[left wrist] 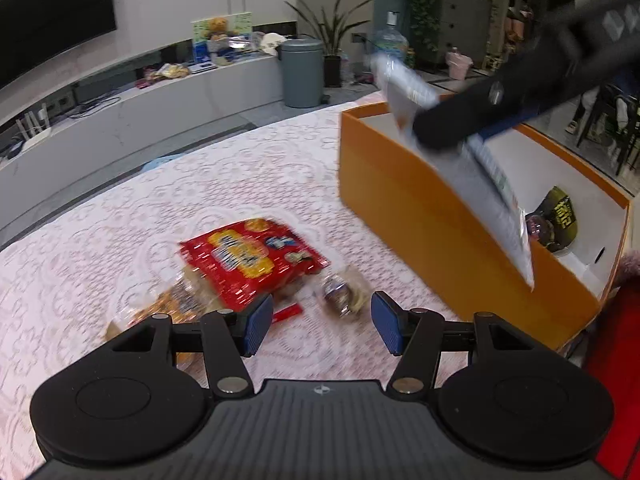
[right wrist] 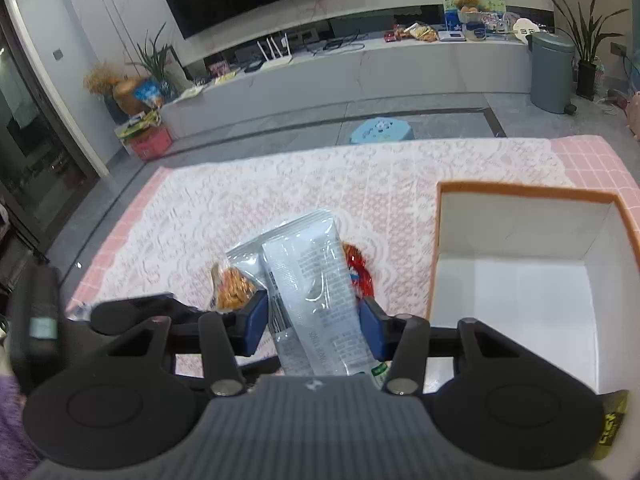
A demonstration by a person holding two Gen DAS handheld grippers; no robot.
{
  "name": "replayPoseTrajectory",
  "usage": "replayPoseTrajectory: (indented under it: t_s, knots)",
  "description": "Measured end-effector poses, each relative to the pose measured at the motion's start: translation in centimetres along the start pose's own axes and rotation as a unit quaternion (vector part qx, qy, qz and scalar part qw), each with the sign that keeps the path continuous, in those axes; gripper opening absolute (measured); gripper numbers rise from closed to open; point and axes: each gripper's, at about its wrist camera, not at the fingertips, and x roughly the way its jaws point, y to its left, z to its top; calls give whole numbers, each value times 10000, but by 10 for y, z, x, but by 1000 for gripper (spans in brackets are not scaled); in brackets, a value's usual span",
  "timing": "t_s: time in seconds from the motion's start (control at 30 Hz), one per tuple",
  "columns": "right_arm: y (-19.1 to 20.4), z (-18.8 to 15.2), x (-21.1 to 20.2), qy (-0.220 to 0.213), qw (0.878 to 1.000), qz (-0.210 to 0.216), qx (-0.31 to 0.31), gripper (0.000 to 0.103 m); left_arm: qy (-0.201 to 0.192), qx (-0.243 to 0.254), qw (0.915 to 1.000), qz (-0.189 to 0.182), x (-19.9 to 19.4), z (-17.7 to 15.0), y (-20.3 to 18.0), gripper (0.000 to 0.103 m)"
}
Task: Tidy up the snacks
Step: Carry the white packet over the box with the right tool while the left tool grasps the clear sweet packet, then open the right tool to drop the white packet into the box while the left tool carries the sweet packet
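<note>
- Silver snack pouch (right wrist: 316,292): glossy foil/plastic film, crinkled, w/ glare.
- Red snack bag (left wrist: 248,258): shiny plastic film.
- Orange box (left wrist: 420,216): matt cardboard; inside white, smooth.
- Tablecloth (left wrist: 224,184): pale lace-pattern cloth, textured.
- Left gripper (left wrist: 322,324): matt black plastic; pads (left wrist: 256,324) blue, ribbed.

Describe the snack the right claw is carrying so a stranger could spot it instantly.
Start at the orange box with the white interior on the pink lace tablecloth. Just left of it, the right claw is shut on a silver-grey foil pouch. Unlike the red bag and clear-wrapped snacks on the cloth, it is pale, with small printed text.
</note>
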Motion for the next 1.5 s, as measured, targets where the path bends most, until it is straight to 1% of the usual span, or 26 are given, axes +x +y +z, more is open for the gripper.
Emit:
replayPoseTrajectory:
  t_s: [0.1, 0.2, 0.3, 0.5, 0.63, 0.73, 0.8, 0.83, 0.97, 1.07, 1.27, 1.43, 1.5]
  knots:
    - [-3, 6, -17, -198, 9996, -144, -102, 48, 81, -22, 9999, -125, 15, 6, -3, 67]
    - [-11, 9, -33, -354, 9986, -343, -179, 48, 232, -156, 9994, -195, 34, 10, -3, 67]
    - [-25, 9, -37, -374, 9974, -582, -190, 48, 328, -306, 9988, -219, 48, 8, -4, 67]
    - [-61, -4, -26, -210, 9933, -1124, -163, 48, 567, -687, 9960, -115, 73, 4, 2, 67]
    - [-91, -12, -12, 18, 9910, -1341, 6, 48, 670, -794, 9945, -108, 85, 3, 3, 67]
    - [-113, -16, 0, 152, 9875, -1558, 175, 48, 741, -913, 9928, -209, 92, 4, 4, 67]
    - [-126, -18, 10, 274, 9853, -1673, 235, 48, 785, -914, 9925, -183, 97, 5, 2, 67]
    - [-129, -19, 15, 342, 9844, -1708, 247, 48, 802, -906, 9925, -153, 98, 5, 1, 67]
    - [-142, -21, 34, 587, 9812, -1825, 215, 48, 883, -1099, 9899, -132, 104, 5, 4, 57]
    - [-146, -18, 47, 703, 9786, -1934, 76, 48, 888, -1187, 9888, -165, 105, 3, 8, 53]
    - [-149, -12, 69, 1038, 9753, -1946, -120, 49, 990, -1088, 9890, -125, 107, 4, 6, 51]
    - [-149, -17, 79, 1236, 9739, -1894, -184, 49, 1072, -983, 9894, 27, 111, 7, 0, 50]
    - [-151, -18, 83, 1330, 9735, -1854, -168, 50, 1076, -954, 9896, 73, 111, 8, -2, 48]
